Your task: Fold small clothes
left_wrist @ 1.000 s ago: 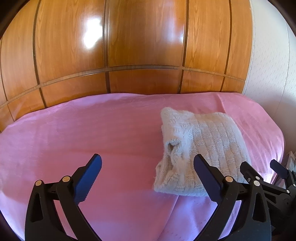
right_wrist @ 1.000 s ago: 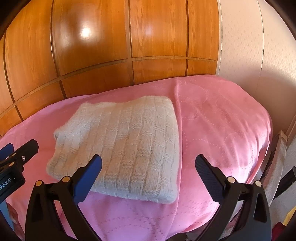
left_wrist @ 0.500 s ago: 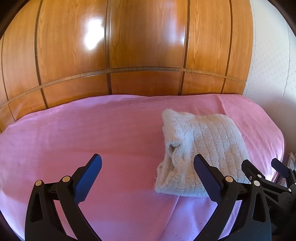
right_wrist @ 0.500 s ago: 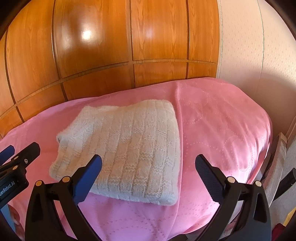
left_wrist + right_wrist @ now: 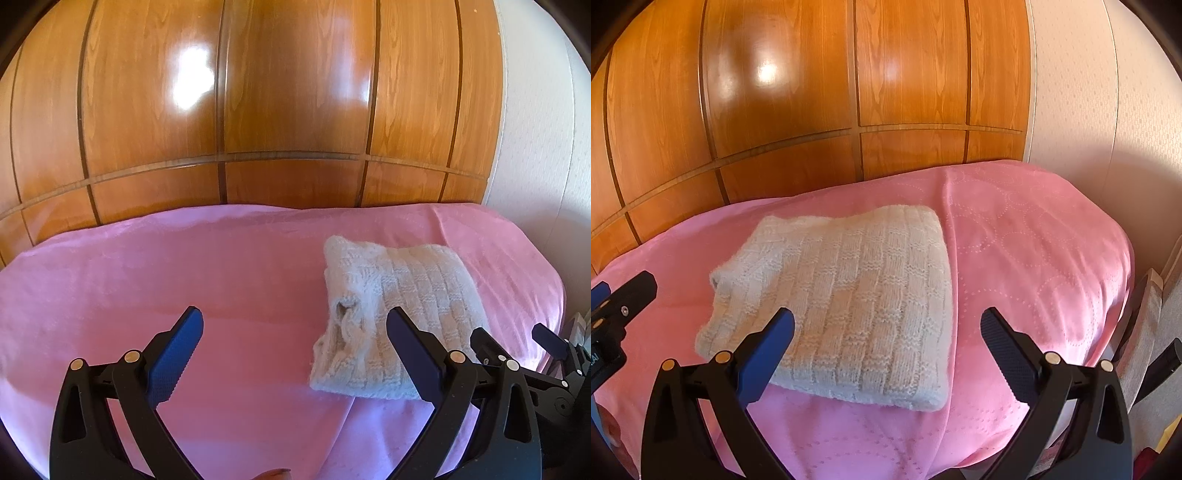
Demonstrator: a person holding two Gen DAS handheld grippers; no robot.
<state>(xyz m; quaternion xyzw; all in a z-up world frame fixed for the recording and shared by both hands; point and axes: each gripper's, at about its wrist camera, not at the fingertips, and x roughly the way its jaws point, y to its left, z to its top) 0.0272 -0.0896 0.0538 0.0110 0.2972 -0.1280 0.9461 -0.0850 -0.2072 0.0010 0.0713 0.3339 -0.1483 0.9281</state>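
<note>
— On the pink bed, what do you see?
— A white knitted sweater, folded flat, by the wooden wall.
— And the tools?
— Left tool and right tool are both wide open, holding nothing, above the bed.
</note>
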